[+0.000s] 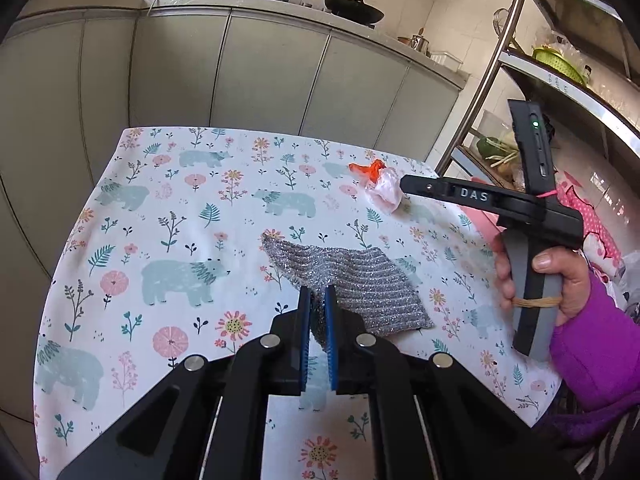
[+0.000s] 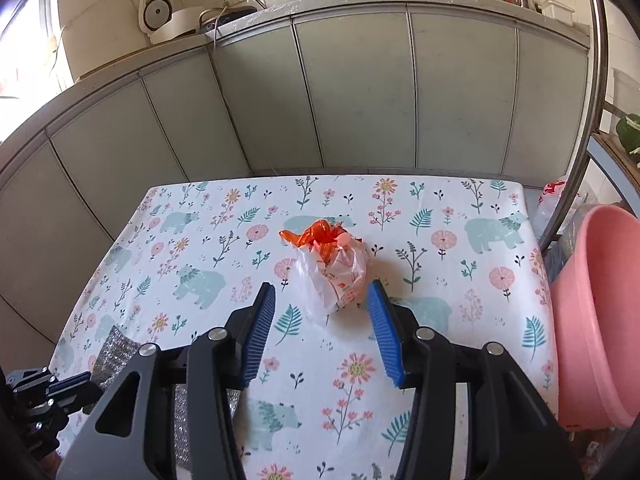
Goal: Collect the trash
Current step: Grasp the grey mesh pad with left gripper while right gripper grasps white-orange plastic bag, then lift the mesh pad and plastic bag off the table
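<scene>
Your right claw (image 2: 322, 300) is spread wide and lined up on the crumpled plastic bag (image 2: 334, 270), the white and orange wad sitting on the desk (image 2: 460, 320) toward the far middle of the bear-and-flower cloth. From the right wrist view the bag's near end sits between the blue fingertips (image 2: 378, 300), with the right tip about touching it and the left one apart from it. I'd push a bit further forward so the pads go around the fat part of the wad, not just the loose clear tail at the front, then squeeze. Thin film like that probably slips out if you only pinch an edge. Keep the tips low to the cloth but try not to snag it.

Your left claw (image 1: 318, 300) is clamped down on the silver scrubbing cloth (image 1: 360, 276), with the near edge pinched between the blue pads and the rest draped on the desk. Hold it steady while the other hand works.

The pink basin (image 2: 592, 308) sits just off the desk's right edge, though I can't tell whether that's where the trash goes.

Writing: the only thing I can read is "DAS" (image 1: 474, 194) in raised letters on the right tool's arm, seen from the left wrist view. There's print on the bag, but it's too crumpled to read.
</scene>
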The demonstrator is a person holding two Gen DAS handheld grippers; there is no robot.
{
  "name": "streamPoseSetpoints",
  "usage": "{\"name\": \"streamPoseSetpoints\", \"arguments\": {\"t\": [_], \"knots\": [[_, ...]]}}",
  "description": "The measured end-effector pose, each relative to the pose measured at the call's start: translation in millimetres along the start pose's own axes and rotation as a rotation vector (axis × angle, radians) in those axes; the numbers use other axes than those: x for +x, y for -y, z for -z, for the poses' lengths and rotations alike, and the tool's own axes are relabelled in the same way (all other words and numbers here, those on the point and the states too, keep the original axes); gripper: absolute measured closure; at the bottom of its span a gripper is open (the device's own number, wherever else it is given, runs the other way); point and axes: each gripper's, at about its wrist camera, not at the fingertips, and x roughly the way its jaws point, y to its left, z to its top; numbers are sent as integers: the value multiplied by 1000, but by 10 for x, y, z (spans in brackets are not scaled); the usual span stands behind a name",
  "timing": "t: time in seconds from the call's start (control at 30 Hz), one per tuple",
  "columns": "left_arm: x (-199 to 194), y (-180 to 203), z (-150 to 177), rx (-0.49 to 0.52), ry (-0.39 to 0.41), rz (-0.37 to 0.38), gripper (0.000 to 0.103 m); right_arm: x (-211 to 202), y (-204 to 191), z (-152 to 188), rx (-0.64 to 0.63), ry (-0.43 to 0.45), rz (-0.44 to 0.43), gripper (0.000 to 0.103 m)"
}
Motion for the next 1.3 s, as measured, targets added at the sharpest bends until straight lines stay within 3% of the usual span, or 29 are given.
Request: {"name": "streamPoseSetpoints", "arguments": {"t": [0.27, 0.33, 0.5, 0.93, 1.3], "knots": [[30, -48, 28, -21, -11, 11, 97, 328, 24, -69, -5, -27, 58, 54], [35, -50, 31, -21, -12, 11, 97, 340, 52, -47, 4, -29, 39, 54], [38, -51, 30, -20, -10, 8, 97, 242, 101, -10, 20, -8, -4, 65], [-197, 111, -138, 15, 69, -13, 98, -583, 35, 304, 33, 69, -69, 67], [-540, 473, -374, 93, 182, 12, 102, -1254, 88, 432, 23, 171, -55, 67]]}}
